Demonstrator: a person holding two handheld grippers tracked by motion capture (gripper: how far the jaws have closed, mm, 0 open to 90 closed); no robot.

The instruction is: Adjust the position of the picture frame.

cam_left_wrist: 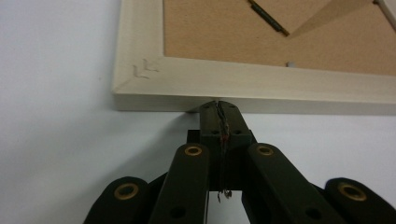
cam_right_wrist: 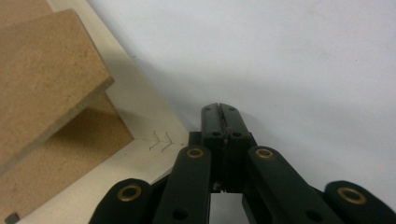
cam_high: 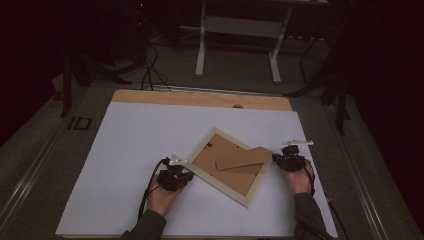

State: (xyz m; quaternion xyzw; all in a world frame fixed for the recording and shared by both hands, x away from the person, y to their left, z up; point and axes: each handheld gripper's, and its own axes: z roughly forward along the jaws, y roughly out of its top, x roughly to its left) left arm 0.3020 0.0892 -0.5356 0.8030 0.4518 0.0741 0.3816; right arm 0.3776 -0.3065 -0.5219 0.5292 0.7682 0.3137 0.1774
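High view: a pale wooden picture frame (cam_high: 226, 167) lay face down, turned like a diamond, just right of centre on the white table sheet (cam_high: 130, 145), w/ its brown fibreboard back up. A brown fibreboard stand flap (cam_high: 245, 159) stuck out toward the frame's right corner. The left gripper (cam_high: 181, 169), black, sat at lower centre-left of the pic, tips at the frame's left edge, jaws together on nothing. The right gripper (cam_high: 283, 159) sat at centre-right, just beside the frame's right corner, jaws likewise together.

Left gripper view: the left gripper's (cam_left_wrist: 219, 106) jaws were pressed tight against each other, nothing betw. them, tips touching the frame's (cam_left_wrist: 261, 86) outer side wall at mid-pic. A mitred corner w/ a staple mark showed at upper left; the brown back filled the top.

Right gripper view: the right gripper's (cam_right_wrist: 220, 109) jaws were also fully together and empty, tips over the white sheet (cam_right_wrist: 289, 60), just right of the frame (cam_right_wrist: 140, 121) rail. The raised flap (cam_right_wrist: 46, 70) was at upper left, casting shadow on the board beneath.
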